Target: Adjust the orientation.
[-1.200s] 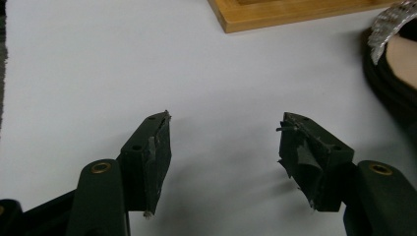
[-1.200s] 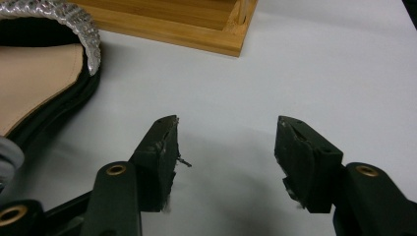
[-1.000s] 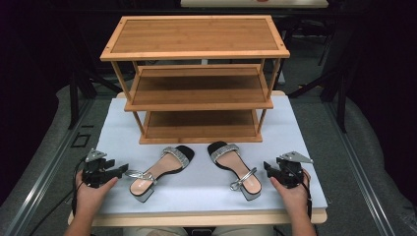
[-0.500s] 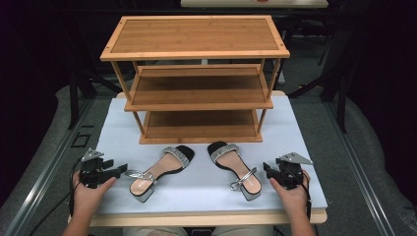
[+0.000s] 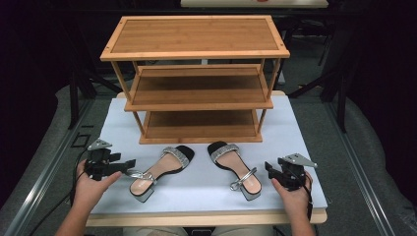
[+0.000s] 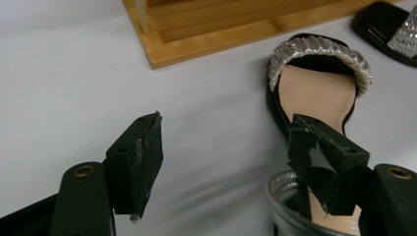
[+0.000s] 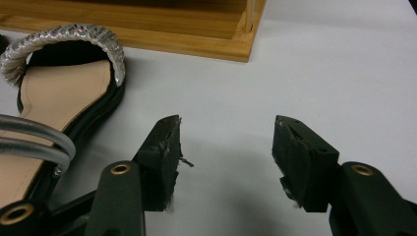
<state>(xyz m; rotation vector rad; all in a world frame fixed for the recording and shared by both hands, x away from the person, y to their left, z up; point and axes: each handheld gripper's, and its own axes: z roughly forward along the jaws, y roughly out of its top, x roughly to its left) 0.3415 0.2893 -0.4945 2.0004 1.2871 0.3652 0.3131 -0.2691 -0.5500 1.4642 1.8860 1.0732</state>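
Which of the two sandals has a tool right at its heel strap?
The left sandal: the left tool, jaws open, sits at its heel strap. The right sandal lies clear of the right tool.

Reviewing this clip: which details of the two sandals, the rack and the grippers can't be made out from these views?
- Left sandal: heel end covered by the left gripper's right-hand jaw, left gripper view.
- Right sandal: heel cut off by the frame edge, right gripper view.
- Wooden rack: lower shelves' rear shadowed, high view.
- Ankle-strap buckles: too small, high view.
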